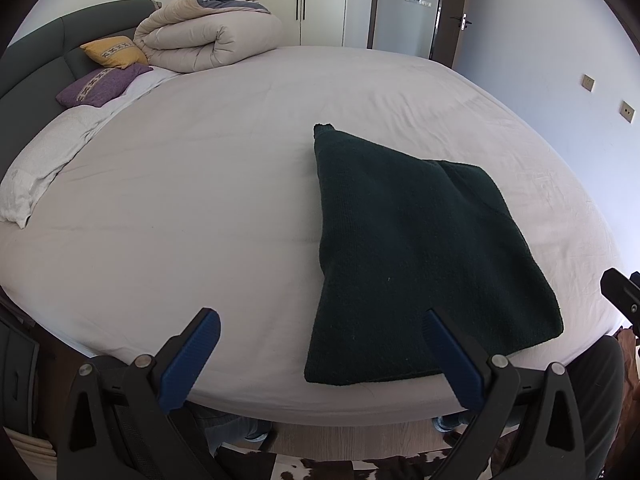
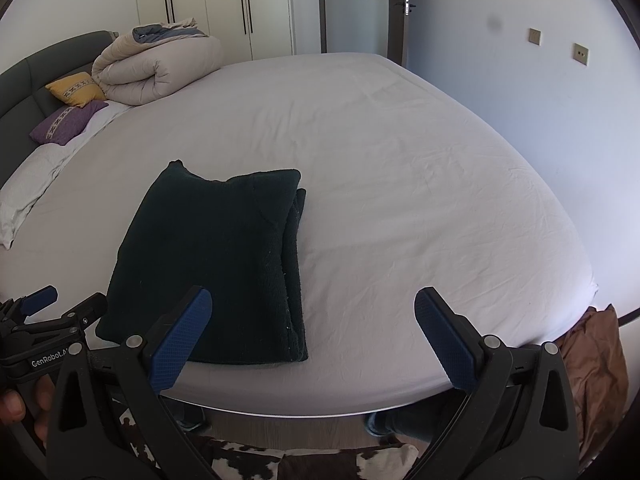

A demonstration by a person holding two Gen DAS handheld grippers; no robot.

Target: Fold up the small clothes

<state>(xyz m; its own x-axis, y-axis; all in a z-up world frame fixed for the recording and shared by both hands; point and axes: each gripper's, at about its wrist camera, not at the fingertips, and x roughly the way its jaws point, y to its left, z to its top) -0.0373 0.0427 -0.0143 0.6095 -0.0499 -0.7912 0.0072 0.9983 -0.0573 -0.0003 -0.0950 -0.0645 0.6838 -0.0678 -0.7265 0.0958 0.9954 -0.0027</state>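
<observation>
A dark green knit garment point(image 1: 416, 256) lies folded into a thick rectangle on the bed's white sheet point(image 1: 192, 200), near the front edge. It also shows in the right wrist view point(image 2: 212, 256), with stacked layers along its right side. My left gripper point(image 1: 320, 322) is open and empty above the bed's front edge; its right finger sits over the garment's near left corner. My right gripper point(image 2: 314, 300) is open and empty, just right of the garment. The left gripper also shows at the left edge of the right wrist view point(image 2: 44, 320).
A rolled beige duvet point(image 1: 208, 36), a yellow cushion point(image 1: 116, 52) and a purple cushion point(image 1: 100, 86) sit by the dark headboard point(image 1: 36, 52) at the far left. A white pillow point(image 1: 36, 168) lies at left. A cowhide rug point(image 2: 304, 460) covers the floor below.
</observation>
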